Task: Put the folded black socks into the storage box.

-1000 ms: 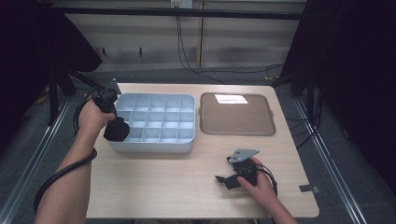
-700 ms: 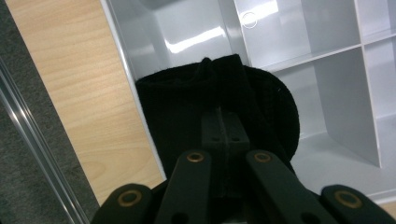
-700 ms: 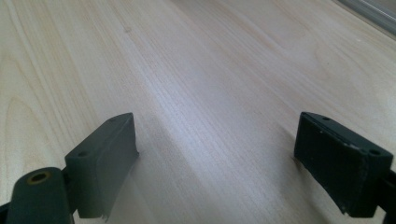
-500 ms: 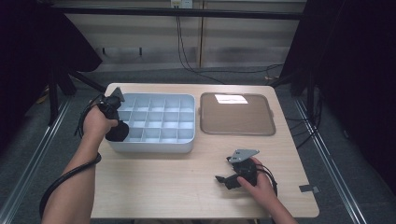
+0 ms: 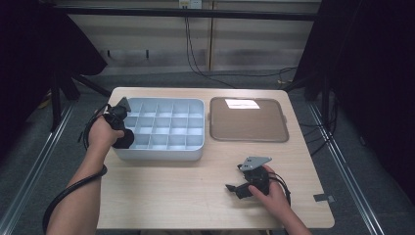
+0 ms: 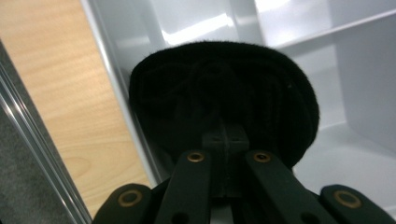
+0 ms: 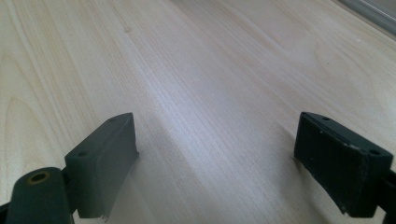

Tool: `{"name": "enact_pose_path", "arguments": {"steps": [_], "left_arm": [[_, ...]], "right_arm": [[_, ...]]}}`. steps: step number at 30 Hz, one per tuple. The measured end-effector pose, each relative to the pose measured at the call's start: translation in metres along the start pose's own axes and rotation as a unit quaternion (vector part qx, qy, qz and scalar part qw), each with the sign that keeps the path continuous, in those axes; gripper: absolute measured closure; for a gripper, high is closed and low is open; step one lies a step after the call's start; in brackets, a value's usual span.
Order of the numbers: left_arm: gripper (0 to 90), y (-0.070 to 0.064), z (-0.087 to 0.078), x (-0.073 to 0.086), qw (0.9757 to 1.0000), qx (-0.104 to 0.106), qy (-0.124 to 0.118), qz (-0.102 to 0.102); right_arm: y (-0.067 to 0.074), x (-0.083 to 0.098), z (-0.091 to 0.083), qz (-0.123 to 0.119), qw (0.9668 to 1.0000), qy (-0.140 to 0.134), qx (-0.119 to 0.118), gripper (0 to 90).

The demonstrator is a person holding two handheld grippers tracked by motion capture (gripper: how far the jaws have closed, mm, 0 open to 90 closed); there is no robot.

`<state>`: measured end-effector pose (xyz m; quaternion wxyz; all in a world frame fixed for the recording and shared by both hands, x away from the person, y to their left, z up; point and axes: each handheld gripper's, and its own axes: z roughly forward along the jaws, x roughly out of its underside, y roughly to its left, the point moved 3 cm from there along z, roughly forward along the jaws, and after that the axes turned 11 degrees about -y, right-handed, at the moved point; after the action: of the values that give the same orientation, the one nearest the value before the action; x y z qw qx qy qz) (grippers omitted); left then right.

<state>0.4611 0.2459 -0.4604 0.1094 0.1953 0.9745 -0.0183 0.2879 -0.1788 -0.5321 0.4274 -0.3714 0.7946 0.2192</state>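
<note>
A black rolled cloth bundle hangs at the left end of a pale grey divided organiser box, just inside its left wall. My left gripper is shut on the bundle, which hides the pads. Whether the bundle touches the compartment floor I cannot tell. My right gripper rests low on the wooden table at the front right, open, with bare wood between its jaws.
A brown shallow tray lies to the right of the organiser, with a bright glare patch near its far edge. Cables trail from both grippers. The table's left edge runs close beside the organiser.
My left hand has sunk a little with the black bundle, closer into the organiser's left end. The right hand and gripper have not moved.
</note>
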Motion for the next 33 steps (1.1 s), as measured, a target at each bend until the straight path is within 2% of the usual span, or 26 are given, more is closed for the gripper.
{"name": "enact_pose_path", "arguments": {"steps": [2,7,13,15,26,30,33], "left_arm": [[90.0,0.001,0.010,0.005,0.9999,0.006,0.003,-0.009],[90.0,0.004,0.008,0.007,0.9997,0.021,-0.005,-0.015],[90.0,0.004,0.007,0.007,0.9997,0.015,-0.009,-0.019],[90.0,0.005,0.004,0.007,0.9998,0.015,-0.007,-0.013],[90.0,0.007,-0.028,0.000,0.9991,0.011,-0.040,-0.012],[81.8,0.005,-0.035,0.000,0.9991,0.010,-0.041,-0.005],[72.8,0.004,-0.039,0.000,0.9986,0.018,-0.045,-0.019]], "right_arm": [[0.000,0.000,0.000,0.000,1.0000,0.000,0.000,12.6],[0.000,0.000,0.000,0.000,1.0000,0.000,-0.001,12.6],[0.000,0.000,0.001,-0.001,1.0000,-0.001,-0.001,12.6],[0.000,0.000,0.001,-0.001,1.0000,-0.001,-0.001,12.5],[0.000,0.000,0.001,-0.002,1.0000,-0.001,-0.001,12.5],[0.000,0.000,0.001,-0.002,1.0000,-0.001,-0.001,12.6],[0.000,0.000,0.001,-0.002,1.0000,-0.001,-0.001,12.5]]}}
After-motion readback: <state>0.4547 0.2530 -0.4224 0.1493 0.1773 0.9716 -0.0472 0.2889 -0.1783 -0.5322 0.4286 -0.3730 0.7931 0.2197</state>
